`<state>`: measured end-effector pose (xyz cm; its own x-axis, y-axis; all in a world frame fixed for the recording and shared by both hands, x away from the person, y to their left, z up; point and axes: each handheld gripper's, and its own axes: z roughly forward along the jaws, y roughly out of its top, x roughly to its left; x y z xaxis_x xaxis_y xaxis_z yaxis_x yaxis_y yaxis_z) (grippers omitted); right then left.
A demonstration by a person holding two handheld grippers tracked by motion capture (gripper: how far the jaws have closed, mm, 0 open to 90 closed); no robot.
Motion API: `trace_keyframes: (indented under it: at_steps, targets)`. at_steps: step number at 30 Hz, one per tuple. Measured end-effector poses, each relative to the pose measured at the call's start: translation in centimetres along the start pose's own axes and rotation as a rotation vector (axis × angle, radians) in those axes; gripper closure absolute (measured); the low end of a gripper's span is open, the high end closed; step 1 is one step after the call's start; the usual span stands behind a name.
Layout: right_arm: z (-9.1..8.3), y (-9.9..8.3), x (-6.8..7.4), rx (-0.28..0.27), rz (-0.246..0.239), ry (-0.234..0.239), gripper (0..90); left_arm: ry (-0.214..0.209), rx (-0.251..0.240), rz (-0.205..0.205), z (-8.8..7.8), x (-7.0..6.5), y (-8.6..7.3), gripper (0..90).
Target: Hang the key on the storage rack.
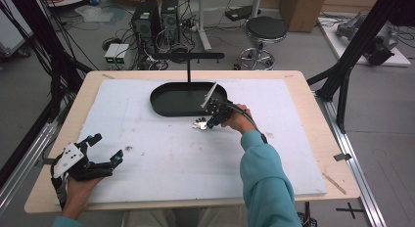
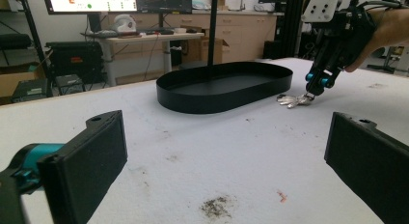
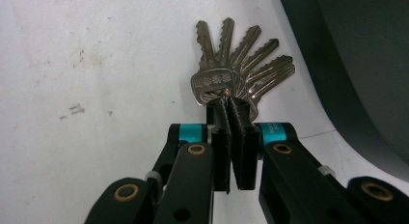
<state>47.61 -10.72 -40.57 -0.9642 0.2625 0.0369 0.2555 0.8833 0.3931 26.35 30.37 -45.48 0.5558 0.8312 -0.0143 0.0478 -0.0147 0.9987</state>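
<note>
White foam covers the bench [image 1: 147,153] under my left tongs [image 1: 105,147], which gape apart, holding nothing. Far ahead, my right tongs [image 3: 235,113] are pinched together on the bunch of keys [image 3: 236,69] at its ring end, blades fanning beyond the tips, just beside the black tray [image 1: 166,107]. I judge the keys light, stiff, loosely jangling and slippery; the ring is the best hold. Stamped writing on one key head is unreadable.
</note>
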Motion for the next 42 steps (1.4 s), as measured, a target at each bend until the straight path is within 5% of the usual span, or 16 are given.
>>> trace_keyframes:
  at_steps: [8,19,32,42]
  targets:
    - [-0.5,0.0,0.1,-0.023,0.036,0.009,88.7,0.001,-0.001,-0.001,0.0,0.0,0.0,1.7]
    - [-2.5,0.0,0.2,-0.161,0.077,0.031,89.1,0.001,0.000,0.000,0.0,0.0,0.0,1.7]
    - [-9.6,-0.8,-1.0,-0.387,0.128,-0.012,89.0,0.001,0.003,-0.011,0.1,0.0,0.0,1.7]
    - [-14.3,0.2,-2.5,-0.473,0.139,-0.058,88.9,0.002,0.003,-0.010,0.0,0.1,0.0,1.7]
